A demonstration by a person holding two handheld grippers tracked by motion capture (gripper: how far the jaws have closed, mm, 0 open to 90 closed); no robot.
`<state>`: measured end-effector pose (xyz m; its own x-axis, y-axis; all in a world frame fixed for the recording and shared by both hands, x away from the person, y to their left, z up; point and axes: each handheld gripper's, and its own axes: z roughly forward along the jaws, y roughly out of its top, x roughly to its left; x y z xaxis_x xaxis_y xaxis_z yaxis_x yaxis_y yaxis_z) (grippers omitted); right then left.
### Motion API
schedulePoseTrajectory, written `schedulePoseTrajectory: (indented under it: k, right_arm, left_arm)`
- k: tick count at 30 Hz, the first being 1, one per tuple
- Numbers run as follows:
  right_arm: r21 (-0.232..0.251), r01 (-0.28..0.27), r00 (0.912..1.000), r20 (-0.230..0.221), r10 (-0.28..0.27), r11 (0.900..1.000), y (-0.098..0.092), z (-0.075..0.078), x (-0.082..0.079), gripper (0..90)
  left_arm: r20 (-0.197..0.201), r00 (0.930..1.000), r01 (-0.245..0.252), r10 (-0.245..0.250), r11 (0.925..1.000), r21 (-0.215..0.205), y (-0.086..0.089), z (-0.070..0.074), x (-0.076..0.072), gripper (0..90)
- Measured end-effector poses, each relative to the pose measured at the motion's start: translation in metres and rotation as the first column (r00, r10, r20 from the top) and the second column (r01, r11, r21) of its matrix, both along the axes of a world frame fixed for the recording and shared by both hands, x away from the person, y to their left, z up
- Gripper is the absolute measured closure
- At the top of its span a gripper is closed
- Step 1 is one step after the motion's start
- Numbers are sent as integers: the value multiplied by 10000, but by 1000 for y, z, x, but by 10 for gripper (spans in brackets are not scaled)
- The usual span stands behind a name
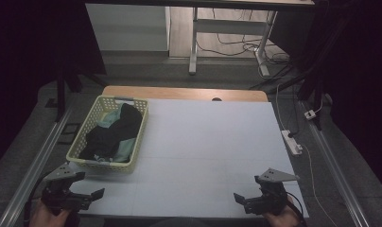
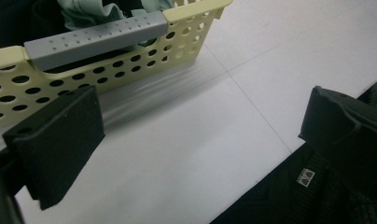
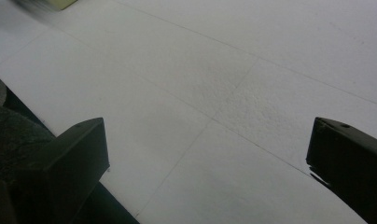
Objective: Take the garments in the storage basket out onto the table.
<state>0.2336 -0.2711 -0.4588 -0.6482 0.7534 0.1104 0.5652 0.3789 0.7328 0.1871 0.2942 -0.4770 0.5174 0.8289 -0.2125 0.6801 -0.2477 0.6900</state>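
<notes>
A pale yellow perforated basket [image 1: 138, 137] stands on the left side of the white table top [image 1: 212, 142], holding black and mint-green clothes [image 1: 114, 132]. My left gripper [image 1: 87, 187] hovers at the table's near left corner, just in front of the basket, jaws wide open and empty. In the left gripper view the basket wall [image 2: 130, 65] with its grey handle [image 2: 95, 39] lies just beyond the open left gripper [image 2: 200, 130]. My right gripper [image 1: 243, 198] is at the near right corner, also open and empty; the right gripper [image 3: 205, 158] looks over bare white table [image 3: 214, 84].
A wooden strip [image 1: 184, 93] edges the table's far side. A power strip [image 1: 291, 142] with cables lies on the floor to the right. A desk frame [image 1: 227, 33] stands farther back. Metal rails [image 1: 33, 165] run along both sides.
</notes>
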Motion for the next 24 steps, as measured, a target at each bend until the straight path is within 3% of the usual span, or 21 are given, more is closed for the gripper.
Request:
schedulePoseTrajectory:
  k: [5,15,24]
  right_arm:
    - [-1,-96,9999,-96,96,10000,1,-1,1,0]
    - [-66,-134,9997,-200,133,9999,1,-1,2,0]
    - [-164,-223,9994,-252,219,9996,3,-2,3,0]
  left_arm:
    - [29,10000,-29,29,10000,-2,0,1,0,0]
    - [594,9982,-1,-2,10000,57,1,7,4,0]
    - [640,9979,31,-43,9998,181,1,7,14,0]
